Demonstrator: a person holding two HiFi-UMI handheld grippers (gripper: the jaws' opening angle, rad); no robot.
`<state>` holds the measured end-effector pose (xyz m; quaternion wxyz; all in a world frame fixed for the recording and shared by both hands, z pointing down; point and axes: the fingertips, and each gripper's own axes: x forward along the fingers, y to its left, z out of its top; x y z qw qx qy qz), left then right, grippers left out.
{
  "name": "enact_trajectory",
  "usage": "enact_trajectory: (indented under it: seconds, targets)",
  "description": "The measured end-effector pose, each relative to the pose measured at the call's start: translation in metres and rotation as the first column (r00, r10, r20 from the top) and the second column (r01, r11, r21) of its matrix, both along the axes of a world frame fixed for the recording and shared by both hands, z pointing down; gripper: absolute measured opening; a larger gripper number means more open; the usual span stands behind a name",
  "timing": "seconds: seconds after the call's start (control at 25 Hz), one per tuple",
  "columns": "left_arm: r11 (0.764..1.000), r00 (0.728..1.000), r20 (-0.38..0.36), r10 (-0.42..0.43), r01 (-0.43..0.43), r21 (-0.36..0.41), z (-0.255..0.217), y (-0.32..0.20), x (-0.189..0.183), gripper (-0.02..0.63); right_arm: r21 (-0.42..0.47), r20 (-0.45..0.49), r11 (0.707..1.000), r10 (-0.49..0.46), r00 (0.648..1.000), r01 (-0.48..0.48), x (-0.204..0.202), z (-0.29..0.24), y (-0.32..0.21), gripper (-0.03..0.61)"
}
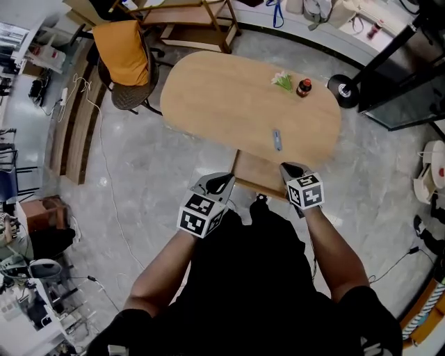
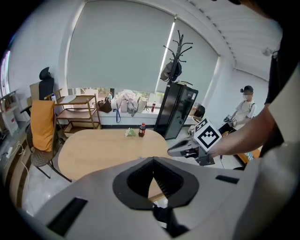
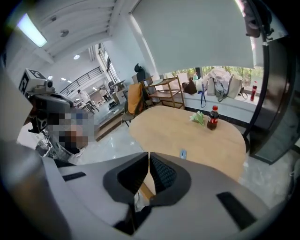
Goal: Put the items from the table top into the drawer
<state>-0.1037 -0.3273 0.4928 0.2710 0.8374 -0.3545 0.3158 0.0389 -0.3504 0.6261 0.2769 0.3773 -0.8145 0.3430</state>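
- An oval wooden bench (image 1: 229,97) is seen in the upper middle of the head view, standing on a glossy grey floor (image 1: 153,167).
- Three items are found on its top. A green-and-white bundle (image 1: 281,81) and a small dark bottle (image 1: 304,87) with a red cap are set just beside each other towards the upper right end. A small blue item (image 1: 277,139) is laid well apart from them, close to the lower edge.
- The drawer (image 1: 259,175) is shown pulled out from under that lower edge, just below the blue item in the frame.
- The left tool (image 1: 224,182) is held at the drawer's left side and the right tool (image 1: 288,169) at its right side, both slanted down towards the bench. Whether either touches the drawer cannot be told.
- In the left gripper view the left tool's jaws are seen closed tip to tip, with nothing gripped. Only a sliver of wood is visible through the gap behind the tips.
- In the right gripper view the right tool's jaws are seen pressed together, likewise with nothing between them.
- A chair (image 1: 128,94) draped with an orange cloth (image 1: 122,49) is placed at the bench's left end, in the upper left of the head view.
- A wooden trolley (image 1: 188,21) is seen at the top edge.
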Motion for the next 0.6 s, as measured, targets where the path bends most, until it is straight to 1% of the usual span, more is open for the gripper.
enact_trajectory:
  seconds: [0.2,0.28,0.4,0.44,0.48,0.52,0.6]
  targets:
    - [0.998,1.0,-0.004,0.008,-0.009,-0.061,0.046,-0.028,0.015,0.002,-0.061,-0.081,0.998,0.015,0.997,-0.02,0.006,0.082,-0.015,0.005]
    - [0.997,1.0,-0.005,0.015,-0.015,-0.08,0.063,-0.035,0.021,0.002,-0.067,-0.113,0.998,0.006,0.994,-0.014,0.007,0.11,-0.021,0.006]
    - [0.994,1.0,-0.006,0.002,-0.003,-0.107,0.086,-0.043,0.028,0.002,-0.066,-0.157,0.998,-0.011,0.988,0.0,0.011,0.148,-0.038,0.014]
    - [0.993,1.0,-0.007,-0.001,0.0,-0.121,0.093,-0.044,0.03,0.002,-0.079,-0.169,0.997,-0.013,0.985,0.0,0.012,0.161,-0.045,0.053]
    - [0.991,1.0,-0.009,0.0,-0.001,-0.136,0.1,-0.044,0.03,0.002,-0.098,-0.18,0.995,-0.013,0.984,-0.005,0.013,0.176,-0.05,0.11]
    - [0.989,1.0,-0.008,0.006,-0.007,-0.149,0.108,-0.042,0.03,0.002,-0.12,-0.189,0.993,-0.011,0.982,-0.012,0.013,0.191,-0.056,0.123]
    - [0.985,1.0,0.003,0.023,-0.022,-0.172,0.125,-0.038,0.028,0.002,-0.165,-0.21,0.986,-0.017,0.978,-0.018,0.013,0.219,-0.067,0.123]
